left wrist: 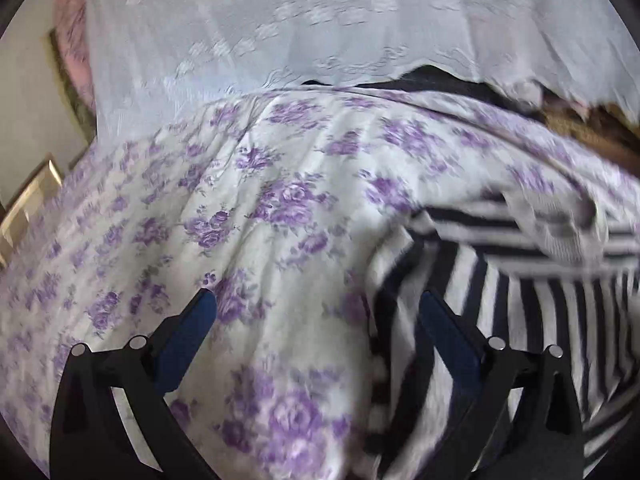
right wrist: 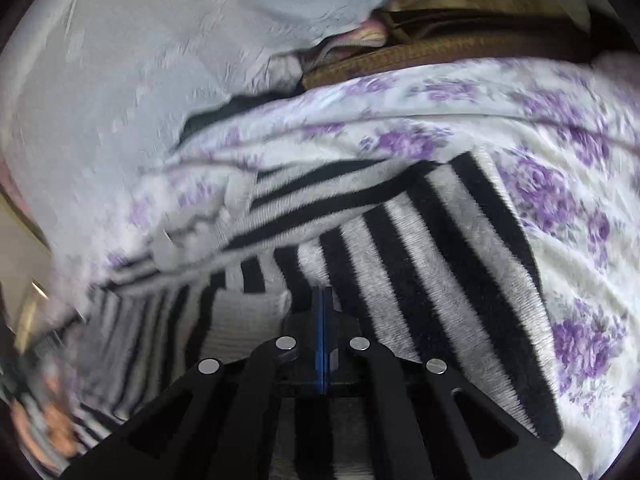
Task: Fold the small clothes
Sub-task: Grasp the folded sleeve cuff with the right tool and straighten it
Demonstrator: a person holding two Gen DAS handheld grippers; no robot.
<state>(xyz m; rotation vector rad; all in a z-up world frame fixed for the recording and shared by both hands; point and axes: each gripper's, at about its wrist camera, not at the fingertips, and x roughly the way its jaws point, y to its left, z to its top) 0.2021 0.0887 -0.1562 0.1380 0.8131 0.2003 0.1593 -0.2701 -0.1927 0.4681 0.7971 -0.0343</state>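
Note:
A black-and-white striped garment (left wrist: 500, 312) lies spread on a bedsheet with purple flowers (left wrist: 260, 200). My left gripper (left wrist: 316, 304) hovers open over the garment's left edge. One blue fingertip (left wrist: 202, 308) is above the sheet, the other above the stripes, and nothing is between them. In the right wrist view the striped garment (right wrist: 420, 248) fills the middle, with a folded-over sleeve or flap at its upper left. My right gripper (right wrist: 322, 296) is shut, its blue pads pressed together where the cloth bunches at a fold beside a white ribbed hem (right wrist: 248, 316).
A pale grey embroidered cloth (left wrist: 320, 24) covers the far part of the bed. Brown folded bedding (right wrist: 440, 52) lies at the far right. A wall and a wooden frame (left wrist: 28, 204) border the bed's left side. A blurred hand (right wrist: 52, 420) shows at the lower left.

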